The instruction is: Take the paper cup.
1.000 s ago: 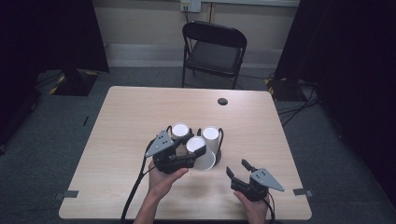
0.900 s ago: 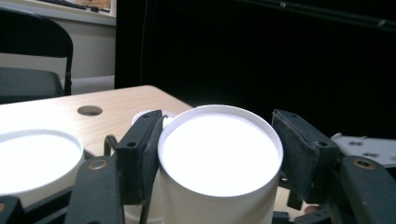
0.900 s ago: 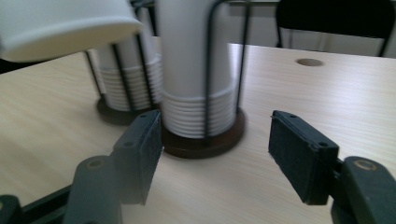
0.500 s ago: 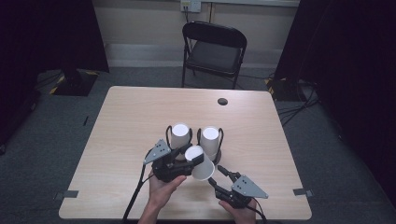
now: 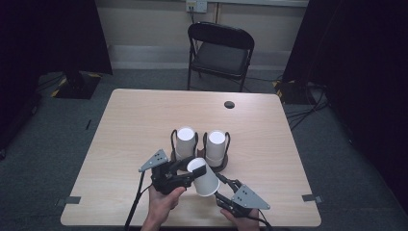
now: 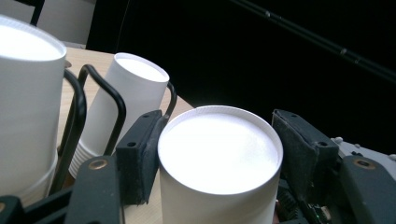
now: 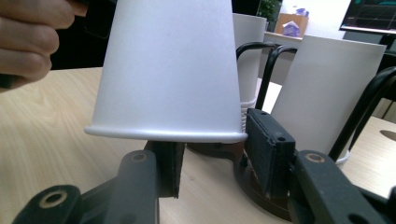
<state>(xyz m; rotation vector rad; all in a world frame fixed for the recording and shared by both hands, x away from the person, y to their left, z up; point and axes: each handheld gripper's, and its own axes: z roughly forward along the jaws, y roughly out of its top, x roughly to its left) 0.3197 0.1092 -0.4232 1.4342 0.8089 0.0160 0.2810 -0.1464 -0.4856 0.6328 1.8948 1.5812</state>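
An upside-down white paper cup (image 5: 204, 177) hangs tilted over the table's front, with my left gripper (image 5: 195, 168) shut on its upper end. In the left gripper view both pads (image 6: 140, 154) press the cup (image 6: 219, 158) just below its closed base. My right gripper (image 5: 223, 185) stands open at the cup's lower rim. In the right gripper view one jaw sits under the cup (image 7: 168, 70) and the other just outside the rim. Two stacks of white cups (image 5: 184, 142) (image 5: 216, 147) stand upside down in black wire holders (image 5: 172, 139) right behind.
The wooden table (image 5: 139, 120) has a small black round hole cover (image 5: 229, 104) near its far edge. A black folding chair (image 5: 221, 48) stands beyond the table. Dark curtains hang at both sides, with cables on the floor at the right.
My left gripper has drawn the cup away from the stacks toward the front right. My right gripper has moved left and come up under the cup's rim.
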